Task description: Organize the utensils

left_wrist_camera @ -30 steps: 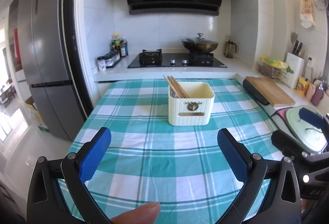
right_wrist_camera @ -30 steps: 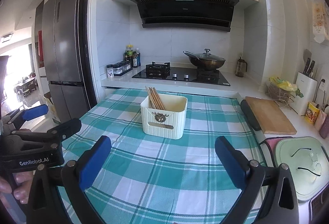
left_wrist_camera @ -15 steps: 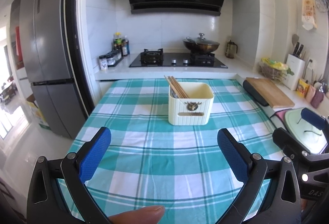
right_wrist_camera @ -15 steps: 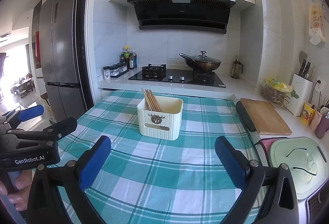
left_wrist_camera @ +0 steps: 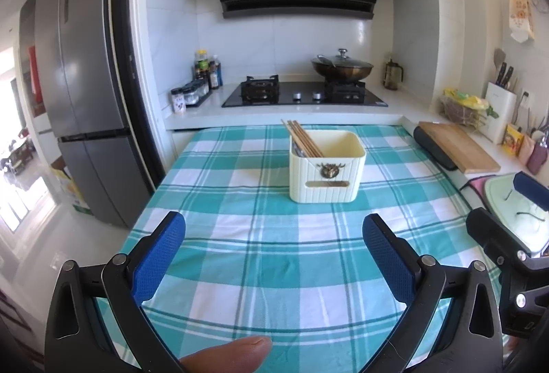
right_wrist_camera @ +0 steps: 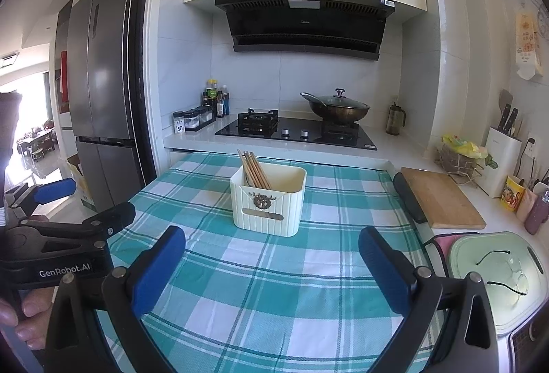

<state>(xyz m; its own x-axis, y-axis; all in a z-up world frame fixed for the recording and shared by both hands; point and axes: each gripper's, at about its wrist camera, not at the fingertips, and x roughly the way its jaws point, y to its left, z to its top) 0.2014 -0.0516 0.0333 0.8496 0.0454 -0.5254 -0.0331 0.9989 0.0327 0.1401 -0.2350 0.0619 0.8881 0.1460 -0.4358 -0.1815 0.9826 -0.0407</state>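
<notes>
A cream ribbed utensil holder [left_wrist_camera: 327, 167] stands upright near the middle of the table, on the teal-and-white checked tablecloth [left_wrist_camera: 274, 256]. A bundle of wooden chopsticks [left_wrist_camera: 302, 139] leans toward its back left corner; they overlap too closely to count, and something metallic low beside them is mostly hidden by the holder's wall. A small metal ornament and a plate sit on its front face, their detail too fine to read.

Both grippers hover above the near part of the cloth, well apart from the holder. The left gripper [left_wrist_camera: 274, 256] has its two blue pads spread wide with nothing between them, and a fingertip [left_wrist_camera: 230, 356] shows at the bottom edge. The right gripper [right_wrist_camera: 272, 261] is likewise spread wide and empty.

Behind the table runs a white counter with a two-burner gas hob [left_wrist_camera: 303, 93], one lidded wok [left_wrist_camera: 341, 66] on the right burner, and a cluster of bottles and jars [left_wrist_camera: 197, 81] to the left. On the right are one wooden cutting board [left_wrist_camera: 458, 150], a knife block [left_wrist_camera: 501, 114], and a pale green lid [right_wrist_camera: 497, 273] with a pair of glasses [right_wrist_camera: 504, 270] lying on it. A grey fridge [left_wrist_camera: 85, 98] stands at left.
</notes>
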